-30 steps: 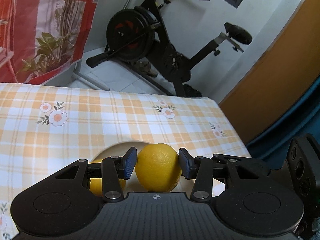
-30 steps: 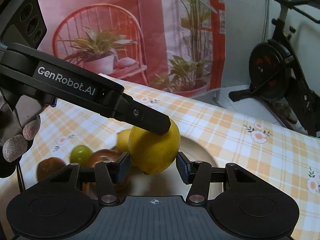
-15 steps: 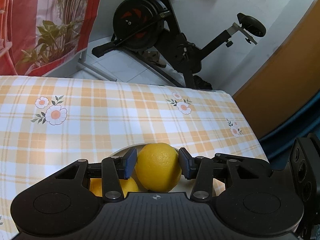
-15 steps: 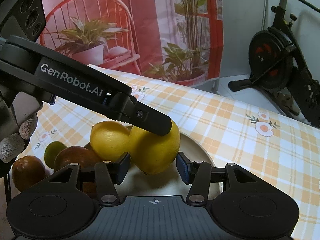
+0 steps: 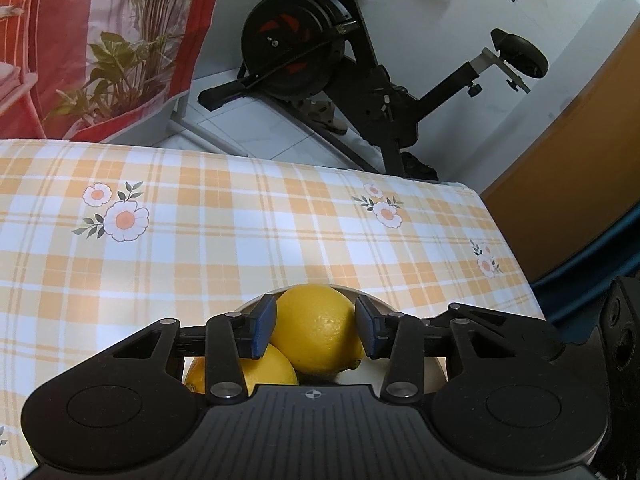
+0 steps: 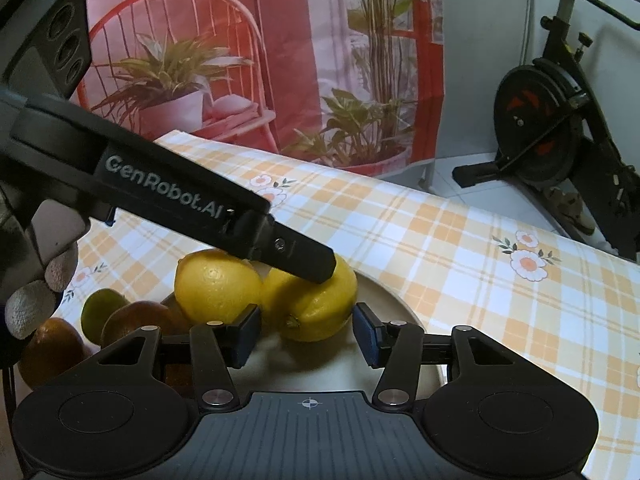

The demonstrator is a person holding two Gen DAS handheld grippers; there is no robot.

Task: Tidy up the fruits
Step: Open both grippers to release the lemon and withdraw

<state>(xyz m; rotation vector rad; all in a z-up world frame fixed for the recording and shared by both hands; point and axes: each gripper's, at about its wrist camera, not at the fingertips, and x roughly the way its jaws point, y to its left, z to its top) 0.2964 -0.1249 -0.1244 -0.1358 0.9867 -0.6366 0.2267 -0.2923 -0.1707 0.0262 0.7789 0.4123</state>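
A yellow lemon sits between the pads of my left gripper, whose jaws are closing and press on both its sides. In the right wrist view this lemon rests low on the pale plate, with a left finger lying across its top. A second lemon touches it on the left. My right gripper hovers just in front of the held lemon, open, its pads apart from the fruit.
A green lime and two brownish-orange fruits lie left of the plate on the checked tablecloth. A gloved hand holds the left gripper. An exercise bike stands beyond the table's far edge.
Both grippers have sunk toward the plate. The held lemon came down with the left gripper and now lies beside the second lemon, which has come fully into view.
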